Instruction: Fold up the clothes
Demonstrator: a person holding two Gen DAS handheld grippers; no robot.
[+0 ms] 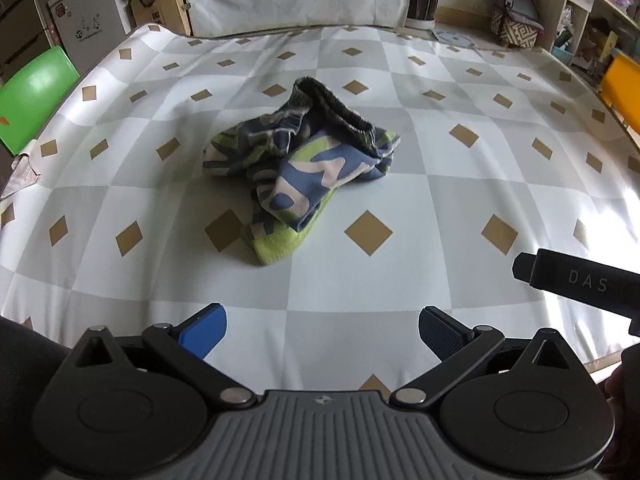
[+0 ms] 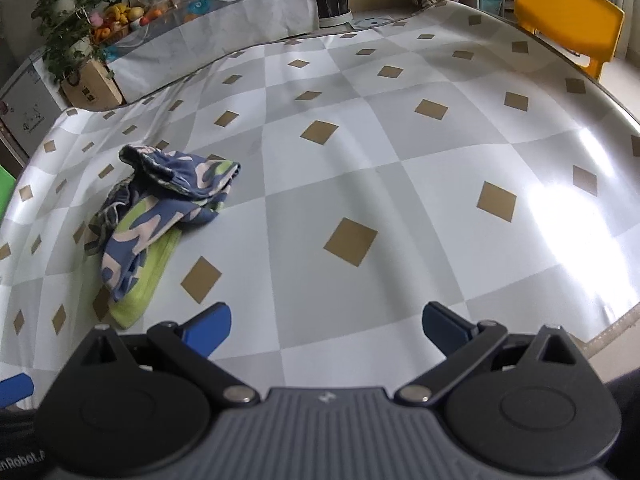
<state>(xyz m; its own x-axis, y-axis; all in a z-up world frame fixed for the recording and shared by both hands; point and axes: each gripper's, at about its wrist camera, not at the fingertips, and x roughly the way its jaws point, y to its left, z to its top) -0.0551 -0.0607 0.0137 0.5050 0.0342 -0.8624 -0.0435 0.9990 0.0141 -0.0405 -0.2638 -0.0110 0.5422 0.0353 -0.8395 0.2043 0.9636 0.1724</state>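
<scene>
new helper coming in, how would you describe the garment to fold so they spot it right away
Look at the big table under the grey-and-white checked cloth. Near its middle lies one crumpled garment. It is the only clothing there: blue, cream and lime camouflage print with a lime cuff.

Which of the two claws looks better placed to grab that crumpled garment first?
Probably the left claw: the crumpled garment lies straight ahead of it. For the right claw, also open and empty, it sits off to the side.

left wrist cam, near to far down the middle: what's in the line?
left gripper, open → bare checked tablecloth → crumpled patterned garment → more tablecloth → draped side table behind the far edge.
</scene>
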